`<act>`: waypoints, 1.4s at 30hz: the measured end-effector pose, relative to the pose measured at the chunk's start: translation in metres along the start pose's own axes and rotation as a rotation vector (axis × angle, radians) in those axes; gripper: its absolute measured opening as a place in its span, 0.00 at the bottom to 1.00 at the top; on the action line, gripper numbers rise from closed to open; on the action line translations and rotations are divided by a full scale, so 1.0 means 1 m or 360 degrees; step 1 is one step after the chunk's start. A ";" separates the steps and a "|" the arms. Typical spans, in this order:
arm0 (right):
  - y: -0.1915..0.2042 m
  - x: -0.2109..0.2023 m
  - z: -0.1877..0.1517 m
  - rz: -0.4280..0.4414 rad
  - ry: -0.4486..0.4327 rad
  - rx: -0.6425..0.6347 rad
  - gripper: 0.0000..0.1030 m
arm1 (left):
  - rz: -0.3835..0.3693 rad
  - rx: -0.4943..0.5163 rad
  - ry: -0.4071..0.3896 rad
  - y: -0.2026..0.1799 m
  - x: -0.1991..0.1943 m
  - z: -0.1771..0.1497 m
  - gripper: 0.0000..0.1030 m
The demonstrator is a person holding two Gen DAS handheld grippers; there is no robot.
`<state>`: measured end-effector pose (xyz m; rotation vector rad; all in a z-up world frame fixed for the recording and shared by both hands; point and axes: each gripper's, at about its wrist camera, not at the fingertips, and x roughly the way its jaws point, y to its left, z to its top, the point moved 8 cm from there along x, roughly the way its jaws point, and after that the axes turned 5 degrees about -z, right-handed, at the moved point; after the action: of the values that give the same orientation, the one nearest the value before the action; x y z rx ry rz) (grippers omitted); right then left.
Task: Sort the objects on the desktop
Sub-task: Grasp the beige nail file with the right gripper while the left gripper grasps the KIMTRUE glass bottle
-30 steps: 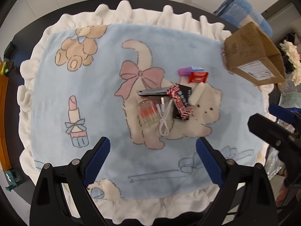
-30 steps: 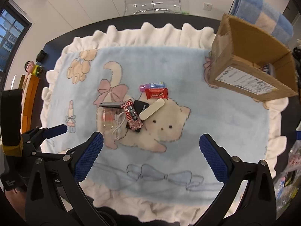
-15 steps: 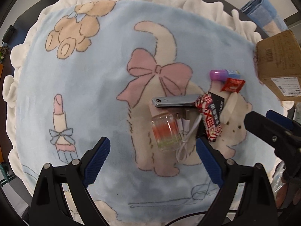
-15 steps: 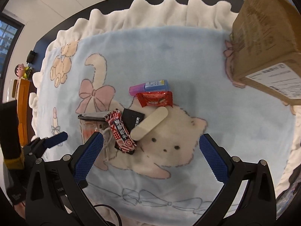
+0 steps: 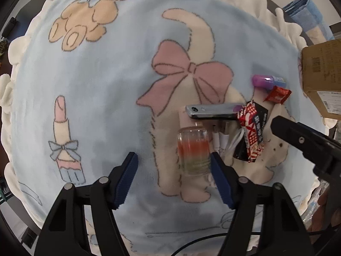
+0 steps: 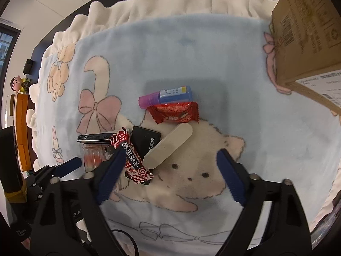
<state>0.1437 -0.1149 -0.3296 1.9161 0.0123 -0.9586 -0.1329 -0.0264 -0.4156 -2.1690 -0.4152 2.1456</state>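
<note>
- Both grippers are low over the blue cartoon blanket [image 6: 213, 49], and both have their fingers spread wide with nothing clamped.
- The left gripper [image 5: 173, 181] is right at the small clear jar [image 5: 193, 151] with the red and green bands. The jar lies just inside its right finger [image 5: 220, 183]; can't tell if they actually touch.
- The right gripper [image 6: 170, 178] hangs over the cat print, and its left finger [image 6: 110, 175] overlaps the near end of the red patterned candy bar [image 6: 131, 159].
- The clutter is all bunched around the middle of the blanket: a white cable [image 5: 226, 140] beside the jar, and the candy bar lying across a black card [image 6: 147, 140].
- A beige nail file [image 6: 168, 146] leans diagonally over that card's edge.
- A bit further back, the metal nail clipper [image 5: 213, 111] sits just past the jar.
- Then there's a red snack packet [image 6: 175, 113], with a purple-capped blue tube [image 6: 166, 96] touching its far side.
- The cardboard box [image 6: 307, 38] sits on the blanket's far right corner, well apart from the pile.
</note>
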 end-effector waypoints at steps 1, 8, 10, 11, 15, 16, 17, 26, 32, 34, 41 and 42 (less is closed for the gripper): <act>0.001 0.002 0.000 0.0000 0.0008 0.0001 0.66 | -0.0001 0.0003 -0.0006 0.001 -0.001 0.000 0.60; 0.007 0.014 0.001 0.0001 0.0043 0.0019 0.56 | -0.0013 0.0011 -0.0016 0.005 -0.002 0.000 0.57; 0.008 0.017 0.002 -0.0018 0.0037 0.0024 0.54 | -0.0004 0.0025 -0.0018 0.005 -0.002 0.000 0.57; 0.010 0.018 0.003 -0.0028 0.0033 0.0016 0.54 | 0.0009 0.0031 -0.0019 0.005 -0.002 -0.001 0.57; 0.019 0.017 0.005 0.0041 0.0038 0.0015 0.28 | 0.0055 0.0042 -0.0026 0.010 -0.003 -0.003 0.40; 0.023 0.017 0.006 0.0052 0.0040 0.0005 0.21 | 0.0057 0.0035 -0.0026 0.013 -0.004 -0.003 0.32; 0.026 0.016 0.006 0.0049 0.0040 -0.0010 0.18 | 0.0051 0.0021 -0.0022 0.016 -0.005 -0.003 0.29; 0.033 0.008 0.007 0.0050 0.0036 -0.0030 0.16 | -0.0045 -0.0026 -0.0001 0.035 -0.011 -0.010 0.26; 0.035 -0.023 0.002 0.0068 -0.0001 -0.0037 0.16 | -0.0079 -0.0043 -0.0021 0.044 -0.031 -0.015 0.26; 0.036 -0.033 0.000 0.0074 -0.0014 -0.0039 0.16 | -0.0085 -0.0034 -0.0041 0.040 -0.044 -0.015 0.26; 0.041 -0.079 -0.009 0.0102 -0.0074 -0.0048 0.16 | -0.0081 0.0018 -0.0136 0.017 -0.102 -0.009 0.26; 0.042 -0.088 -0.011 0.0109 -0.0088 -0.0049 0.16 | -0.0080 0.0026 -0.0149 0.013 -0.111 -0.008 0.26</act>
<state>0.1054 -0.0967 -0.2409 1.8495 -0.0703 -0.9599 -0.1222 -0.0637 -0.3109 -2.0329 -0.4515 2.2220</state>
